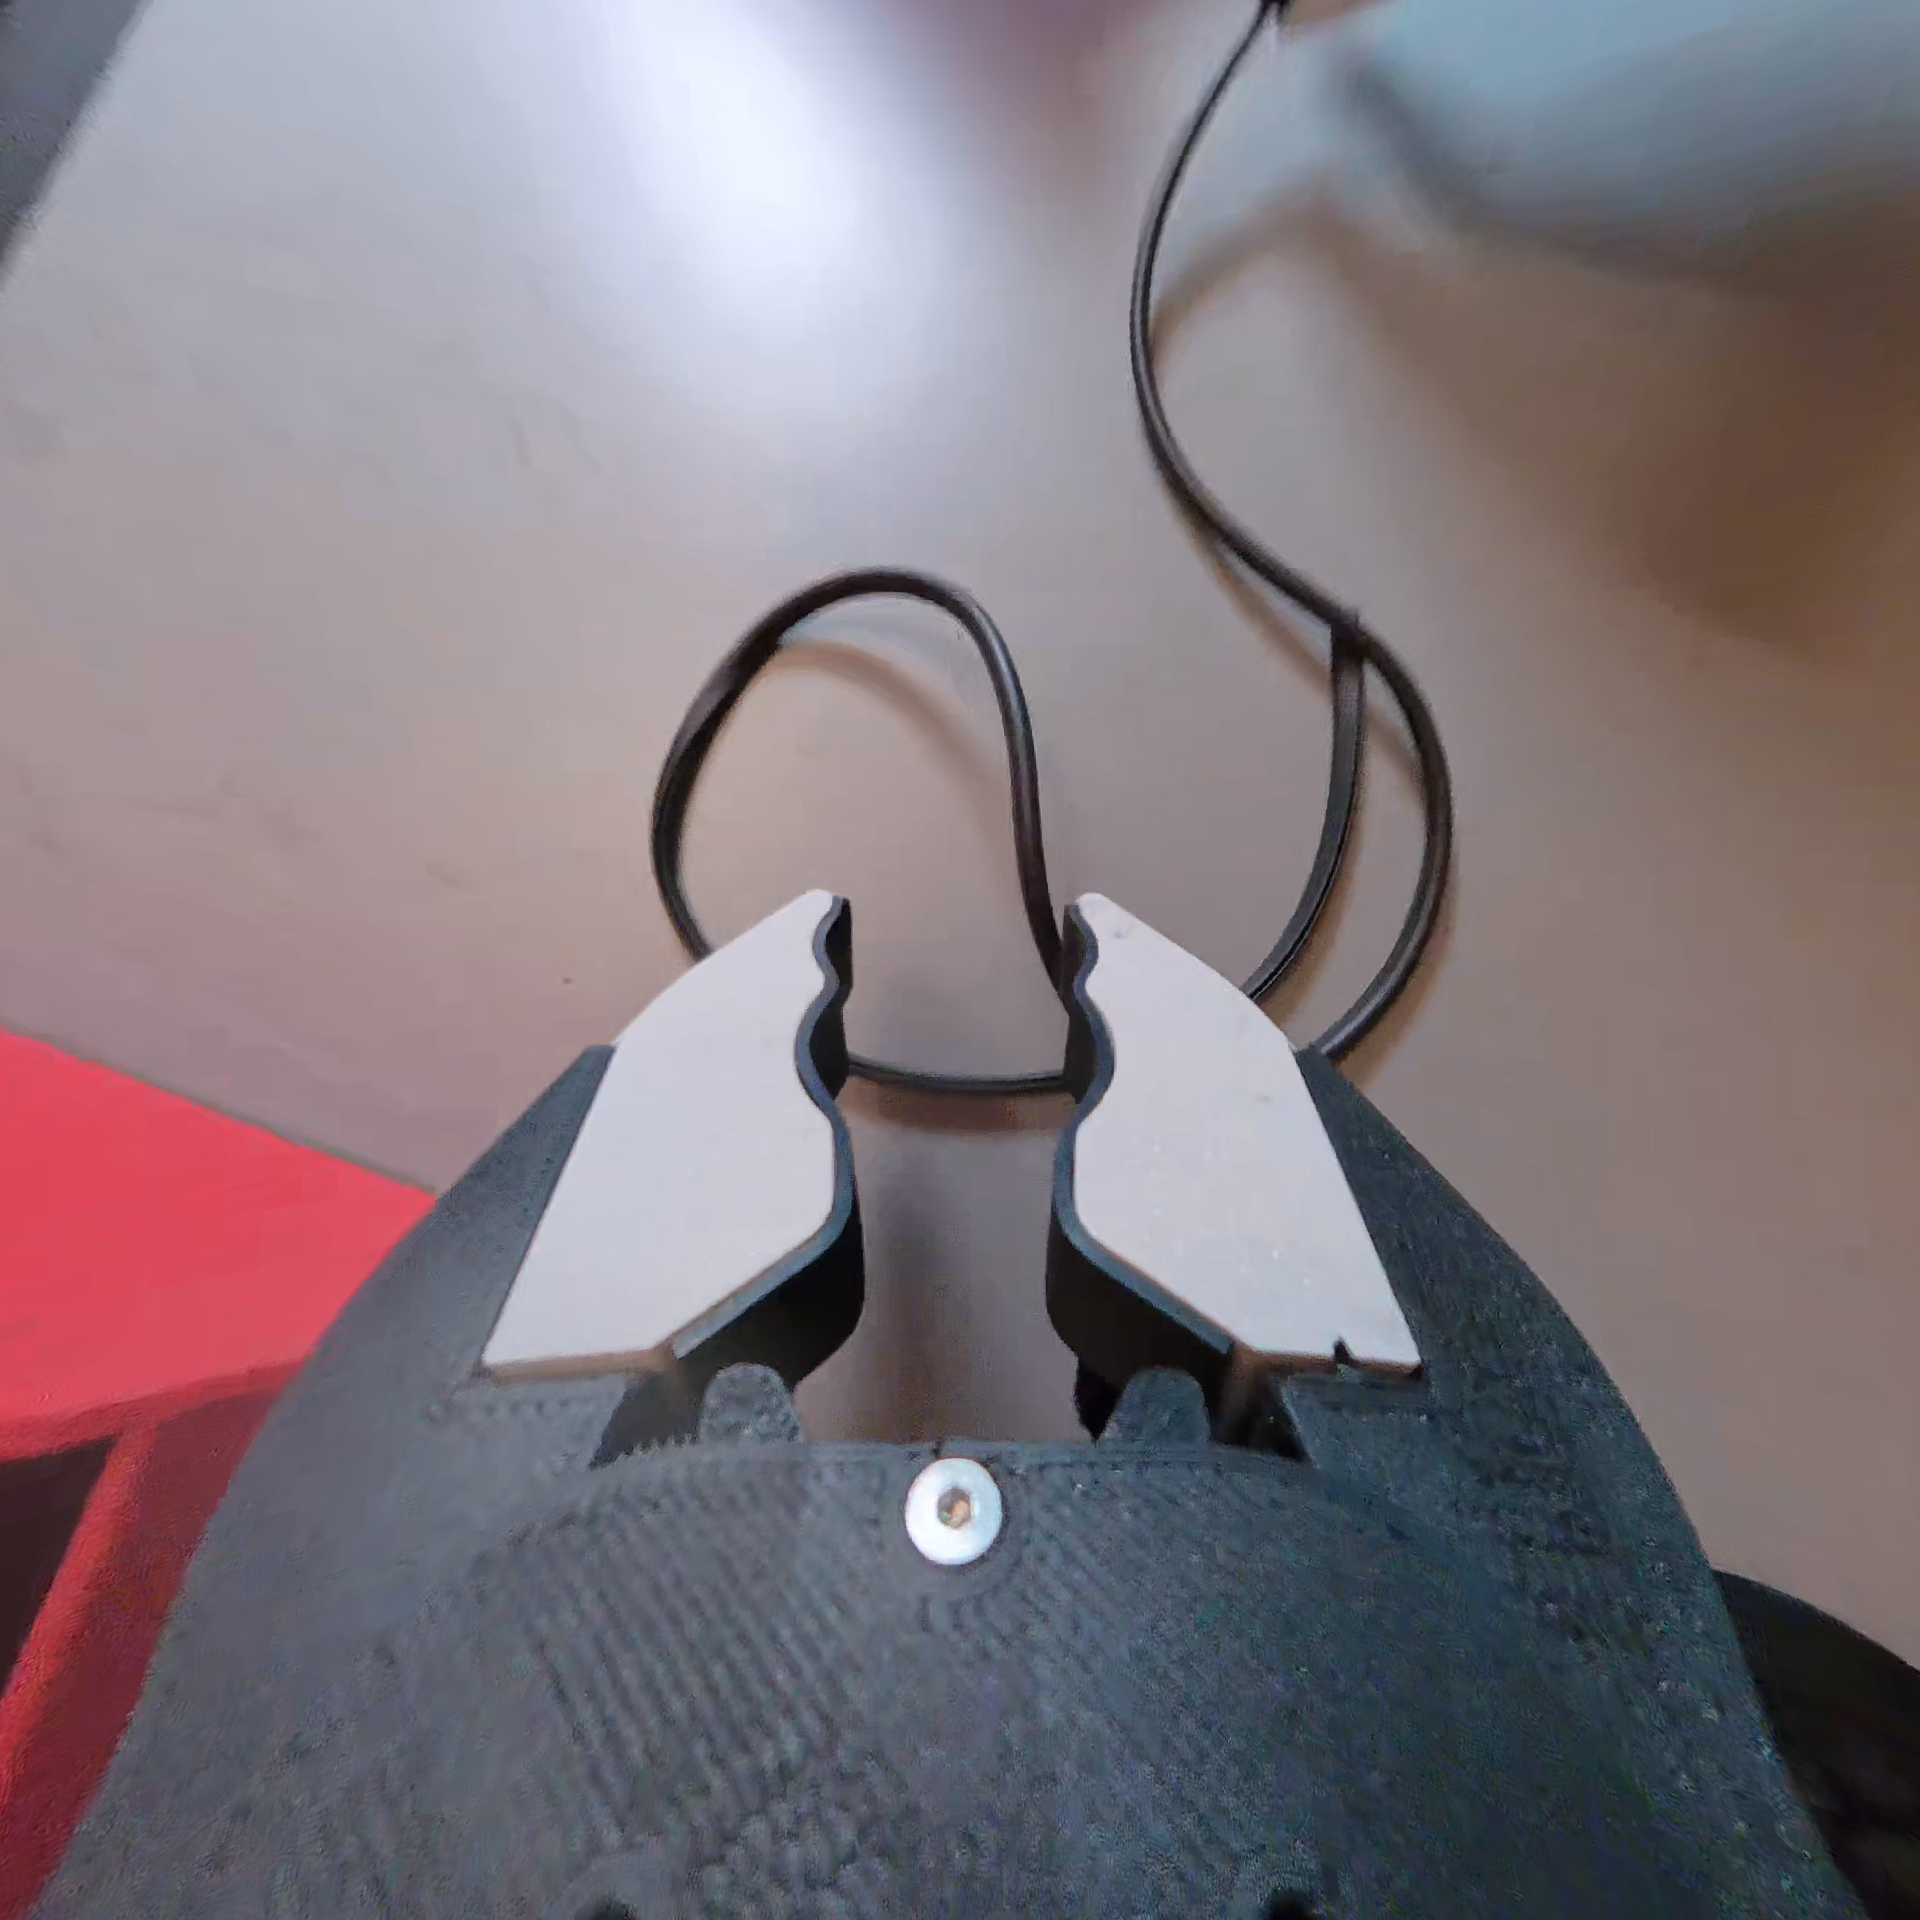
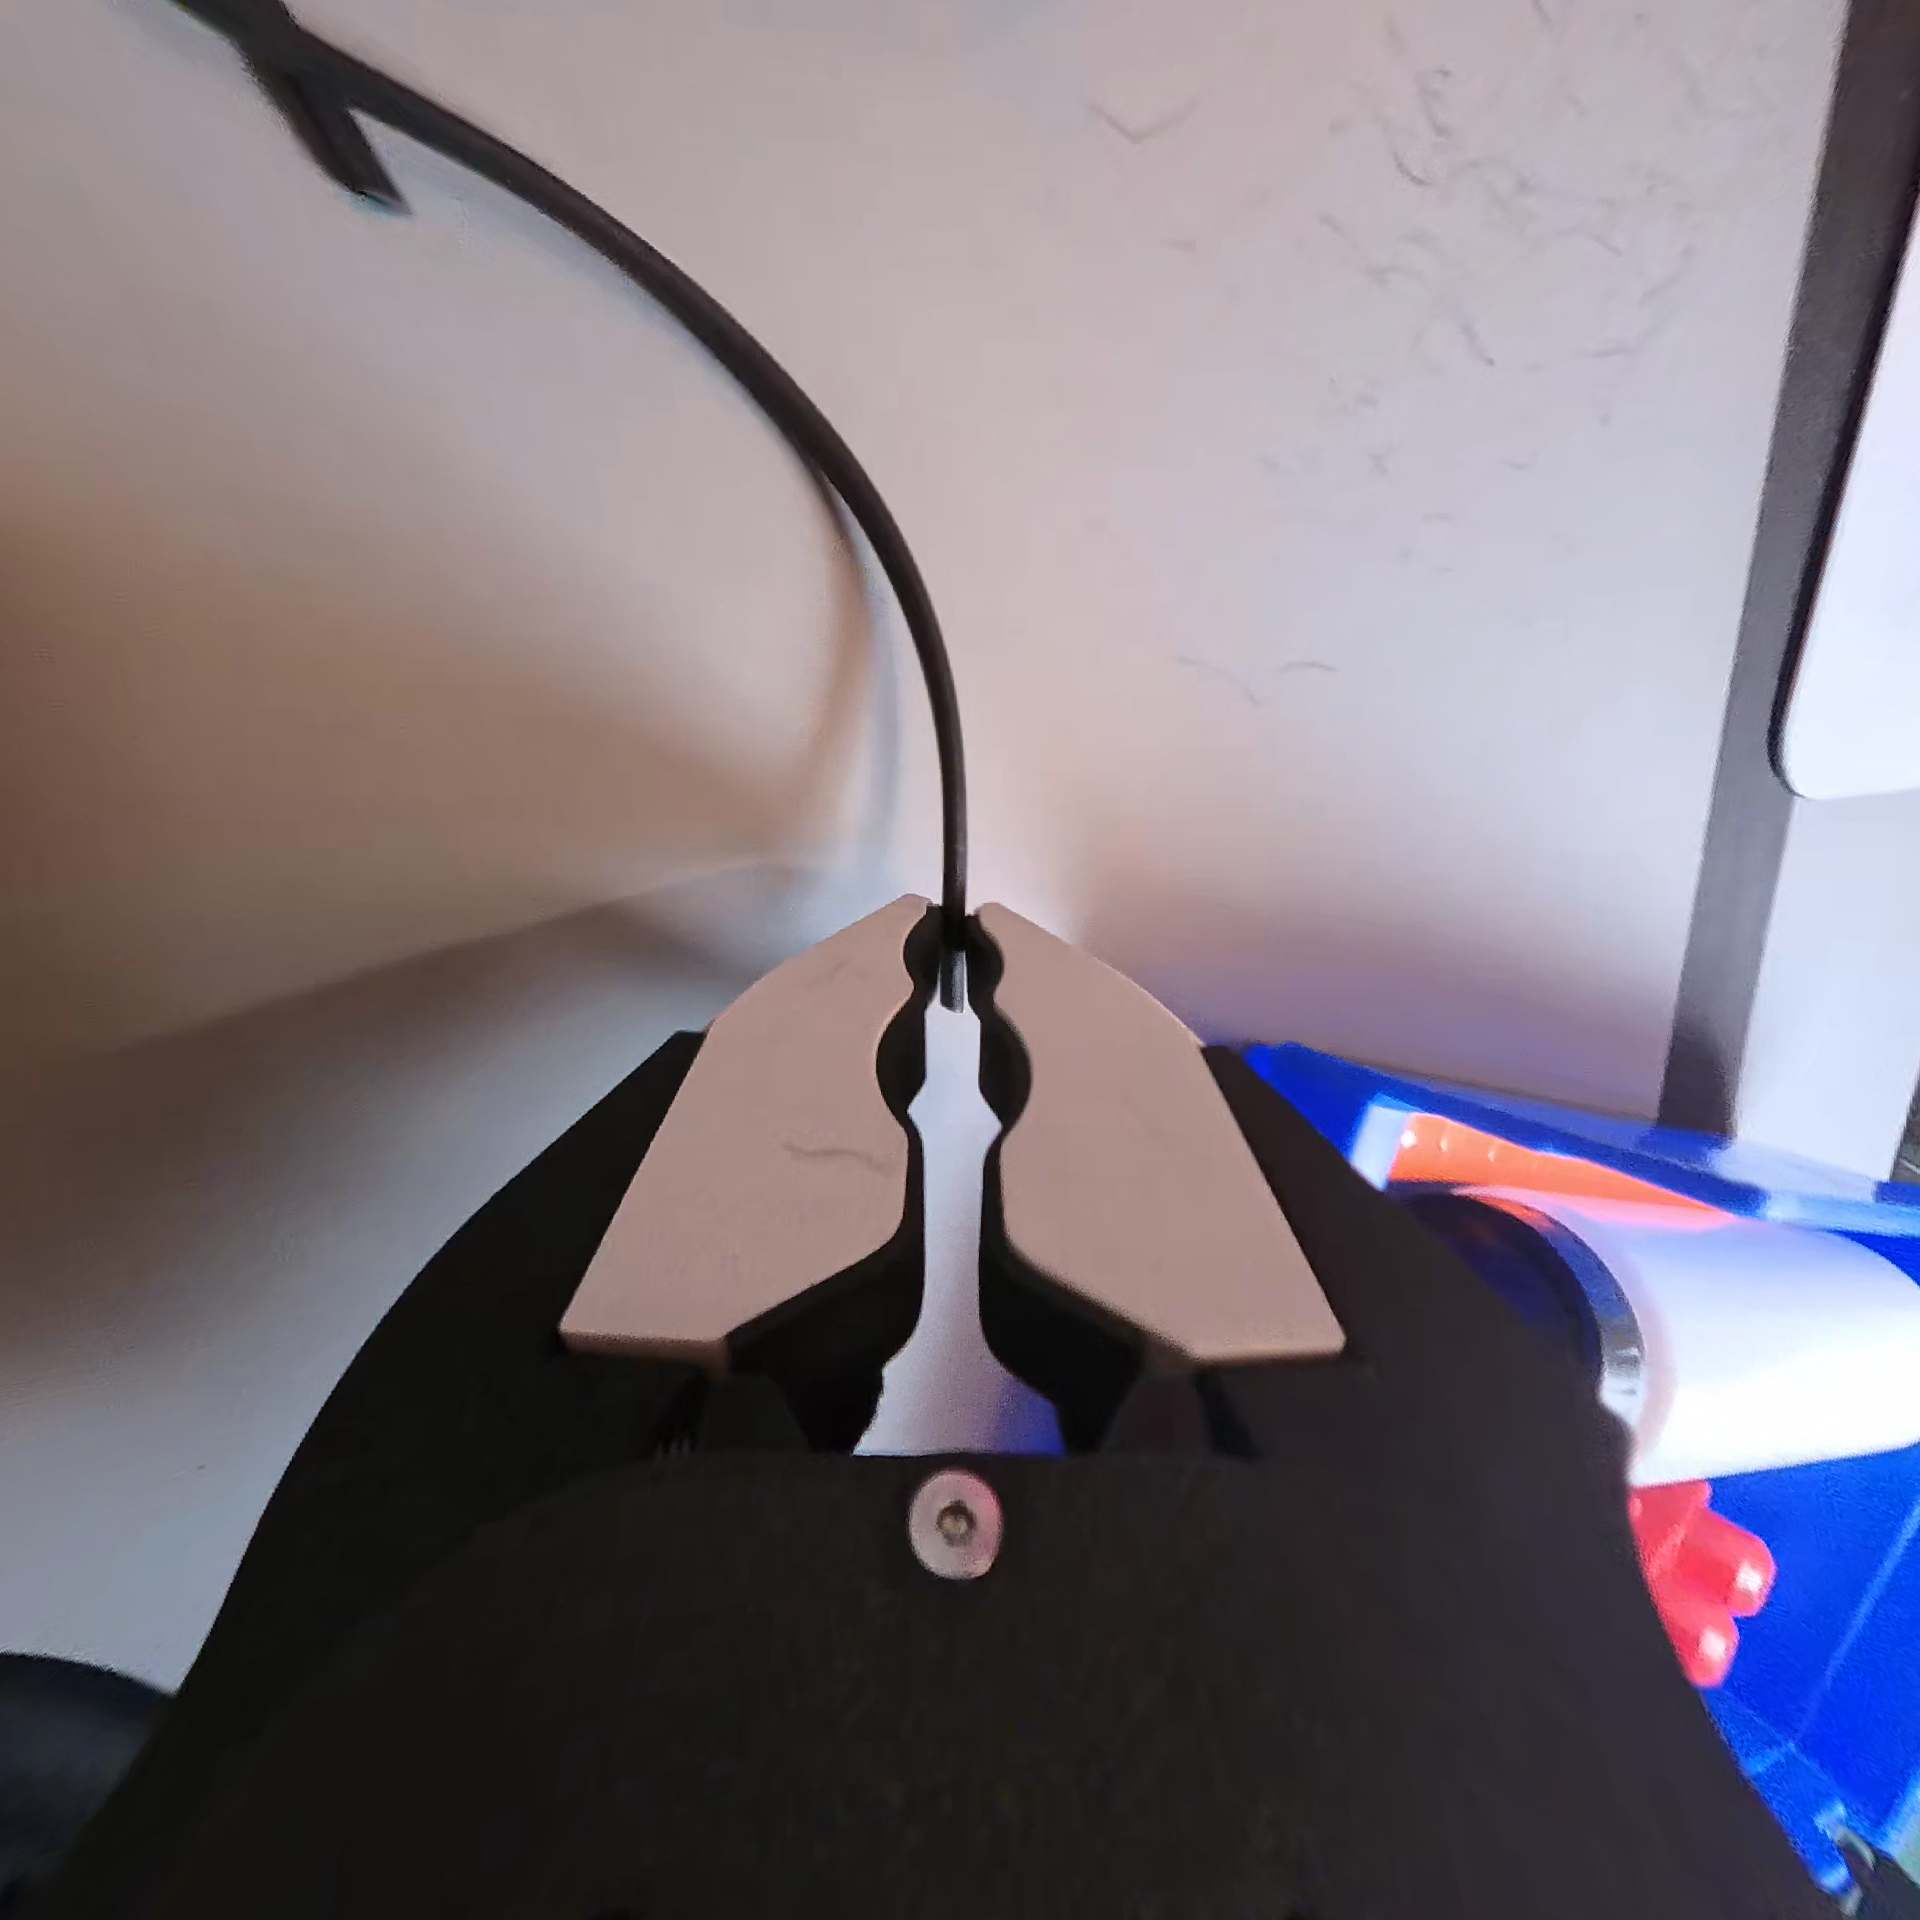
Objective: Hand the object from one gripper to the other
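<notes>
A thin black cable [image 1: 1141,312] lies in loops on the beige table [image 1: 416,623]. My left gripper [image 1: 954,914] is open and low over the loops. One strand crosses the gap between its fingers, untouched by either. In the right wrist view the same cable [image 2: 943,675] arcs up and to the left from my right gripper [image 2: 951,914], which is shut on the cable near its fingertips. The cable's far part is blurred.
A red box [image 1: 125,1247] sits at the left of the left gripper. A pale blurred object [image 1: 1662,125] is at the far right. A blue box with a white and orange toy [image 2: 1714,1351] lies right of the right gripper, below a dark upright post [image 2: 1787,520]. The grippers' ends are close to 20 cm from one another.
</notes>
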`<state>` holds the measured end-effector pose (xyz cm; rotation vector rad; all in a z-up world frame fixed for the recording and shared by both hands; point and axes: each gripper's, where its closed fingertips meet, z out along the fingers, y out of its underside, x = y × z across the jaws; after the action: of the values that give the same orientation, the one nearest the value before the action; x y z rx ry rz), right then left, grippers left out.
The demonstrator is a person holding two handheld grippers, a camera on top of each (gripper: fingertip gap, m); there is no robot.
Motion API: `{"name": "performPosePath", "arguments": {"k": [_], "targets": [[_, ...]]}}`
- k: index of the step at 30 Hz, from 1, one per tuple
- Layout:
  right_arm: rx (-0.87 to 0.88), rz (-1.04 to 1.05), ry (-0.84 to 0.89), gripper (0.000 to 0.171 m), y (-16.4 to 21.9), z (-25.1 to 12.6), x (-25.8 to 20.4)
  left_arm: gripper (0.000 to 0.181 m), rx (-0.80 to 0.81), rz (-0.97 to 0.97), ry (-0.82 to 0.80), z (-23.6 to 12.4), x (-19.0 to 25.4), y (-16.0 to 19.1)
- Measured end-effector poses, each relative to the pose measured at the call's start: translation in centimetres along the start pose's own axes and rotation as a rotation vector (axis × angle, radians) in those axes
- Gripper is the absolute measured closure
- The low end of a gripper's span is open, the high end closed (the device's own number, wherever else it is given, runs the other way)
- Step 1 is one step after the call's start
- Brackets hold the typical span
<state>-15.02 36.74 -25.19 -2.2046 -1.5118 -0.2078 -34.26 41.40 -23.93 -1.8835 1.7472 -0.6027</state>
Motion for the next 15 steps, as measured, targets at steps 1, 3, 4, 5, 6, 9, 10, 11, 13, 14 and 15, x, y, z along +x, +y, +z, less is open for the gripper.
{"name": "performPosePath", "arguments": {"k": [1, 3, 4, 5, 6, 9, 10, 11, 13, 14, 15], "targets": [[-0.001, 0.007, 0.019, 0.167, 0.1, 0.0, 0.4, 0.142, -0.032, -0.004, 0.010, 0.5, 0.1, 0.6], [0.012, 0.020, 0.069, 0.167, -0.1, -0.1, 1.3, 0.147, -0.072, -0.004, 0.033, 1.6, 0.4, 1.3], [0.031, 0.022, 0.098, 0.167, -0.4, -0.3, 1.7, 0.161, -0.080, 0.006, 0.033, 2.0, 0.5, 1.4], [0.062, 0.021, 0.131, 0.167, -0.9, -0.5, 2.2, 0.173, -0.079, 0.020, 0.036, 2.2, 0.6, 1.3], [0.104, 0.020, 0.156, 0.167, -1.6, -0.9, 2.6, 0.175, -0.064, 0.035, 0.035, 2.3, 0.8, 0.9], [0.315, -0.049, 0.189, 0.167, -5.1, -2.6, 2.3, 0.176, 0.016, 0.098, 0.014, 2.0, 1.4, -0.9], [0.388, -0.086, 0.182, 0.167, -6.3, -3.3, 1.7, 0.176, 0.043, 0.119, 0.005, 1.7, 1.6, -1.6], [0.449, -0.118, 0.170, 0.167, -7.4, -3.9, 1.0, 0.176, 0.074, 0.143, 0.003, 1.4, 1.9, -2.2], [0.537, -0.178, 0.132, 0.167, -9.2, -4.9, -0.6, 0.176, 0.137, 0.186, -0.001, 0.9, 2.6, -3.5], [0.576, -0.210, 0.109, 0.167, -10.0, -5.2, -1.5, 0.176, 0.154, 0.194, -0.007, 0.7, 2.8, -3.9], [0.608, -0.237, 0.091, 0.167, -10.8, -5.5, -2.4, 0.176, 0.160, 0.199, -0.005, 0.6, 3.1, -4.2]]}}
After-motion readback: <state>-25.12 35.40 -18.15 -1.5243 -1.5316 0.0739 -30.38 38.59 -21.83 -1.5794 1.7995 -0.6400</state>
